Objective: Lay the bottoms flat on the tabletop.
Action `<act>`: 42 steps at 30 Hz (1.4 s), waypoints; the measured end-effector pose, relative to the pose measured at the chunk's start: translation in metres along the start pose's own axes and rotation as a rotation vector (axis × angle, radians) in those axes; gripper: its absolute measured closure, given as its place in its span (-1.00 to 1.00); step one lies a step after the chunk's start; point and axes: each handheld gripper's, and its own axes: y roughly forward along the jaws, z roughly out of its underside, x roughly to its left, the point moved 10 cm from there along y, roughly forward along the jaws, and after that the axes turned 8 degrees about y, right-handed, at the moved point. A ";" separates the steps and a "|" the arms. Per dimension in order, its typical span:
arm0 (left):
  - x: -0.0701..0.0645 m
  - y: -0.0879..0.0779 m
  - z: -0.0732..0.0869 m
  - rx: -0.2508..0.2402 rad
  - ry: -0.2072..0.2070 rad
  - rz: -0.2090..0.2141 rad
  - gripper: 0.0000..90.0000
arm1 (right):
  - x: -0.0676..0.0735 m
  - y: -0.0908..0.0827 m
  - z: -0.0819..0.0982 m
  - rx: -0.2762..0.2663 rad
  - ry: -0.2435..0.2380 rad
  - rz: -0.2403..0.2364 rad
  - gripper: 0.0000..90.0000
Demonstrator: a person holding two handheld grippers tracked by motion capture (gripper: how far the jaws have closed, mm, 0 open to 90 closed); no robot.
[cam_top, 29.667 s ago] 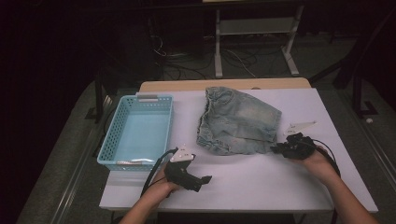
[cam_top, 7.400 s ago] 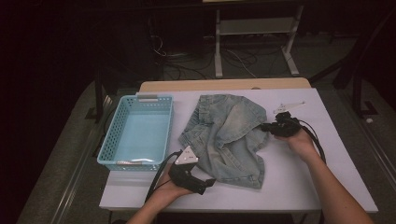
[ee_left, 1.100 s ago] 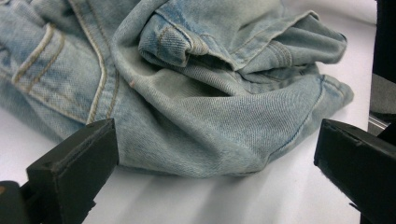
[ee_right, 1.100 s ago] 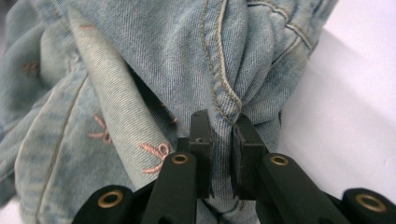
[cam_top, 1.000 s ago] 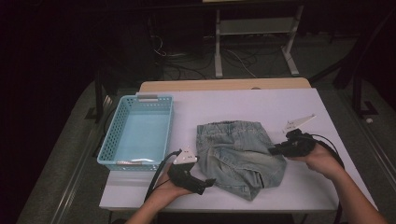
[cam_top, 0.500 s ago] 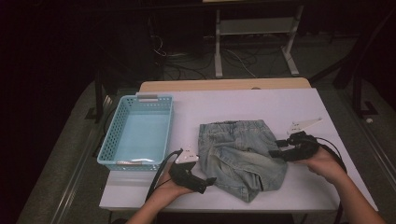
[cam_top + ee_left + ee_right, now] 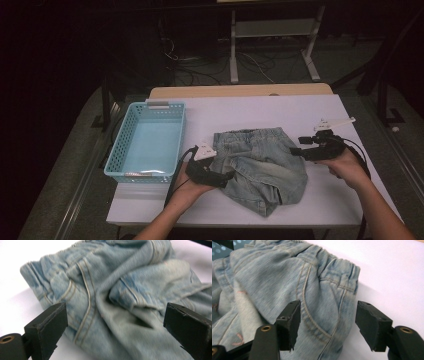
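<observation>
White tabletop (image 7: 260, 112) fills the middle of a dim workroom, with a person's forearms entering from the near edge. Nearest, the left gripper (image 7: 227, 176) lies low at the near-left hem of a pair of folded light-blue denim shorts (image 7: 260, 167), its jaws spread wide and just beginning to narrow; the left gripper view shows the denim shorts (image 7: 120, 297) lying between the two black jaws with neither pressing on the cloth. A half second before, that gripper sat slightly farther left, short of the fabric. On the other side, the right gripper (image 7: 296, 151) rests at the shorts' right edge, beside the elastic waistband; its jaws have just been opening, and the right gripper view shows them parted with the waistband corner of the shorts (image 7: 322, 290) between them, released rather than pinched. One second earlier that gripper stood at the same corner. The garment lies in a rumpled bundle at the table's centre, much as it lay a second ago. Left of it stands a light-blue plastic basket (image 7: 114, 160), well apart from the right gripper and near the left hand (image 7: 187, 187). Beyond the table's wooden far edge (image 7: 240, 91), cables (image 7: 200, 65) trail across a dark floor beneath a white metal stand (image 7: 272, 35).
</observation>
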 end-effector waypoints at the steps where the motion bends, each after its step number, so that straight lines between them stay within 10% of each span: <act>1: 0.002 0.002 -0.003 -0.002 0.000 -0.008 -0.88 | -0.001 0.001 -0.002 -0.001 0.004 -0.001 -0.22; 11: 0.040 0.022 -0.018 0.026 -0.055 -0.095 -0.89 | -0.003 0.022 -0.023 -0.007 0.035 -0.052 -0.43; 29: 0.045 0.057 -0.001 0.086 -0.072 0.015 -0.80 | 0.004 0.064 -0.007 0.138 -0.013 -0.120 -0.53; 42: 0.037 0.058 -0.006 0.050 -0.044 0.089 0.55 | 0.010 0.061 -0.004 0.143 -0.046 -0.102 0.53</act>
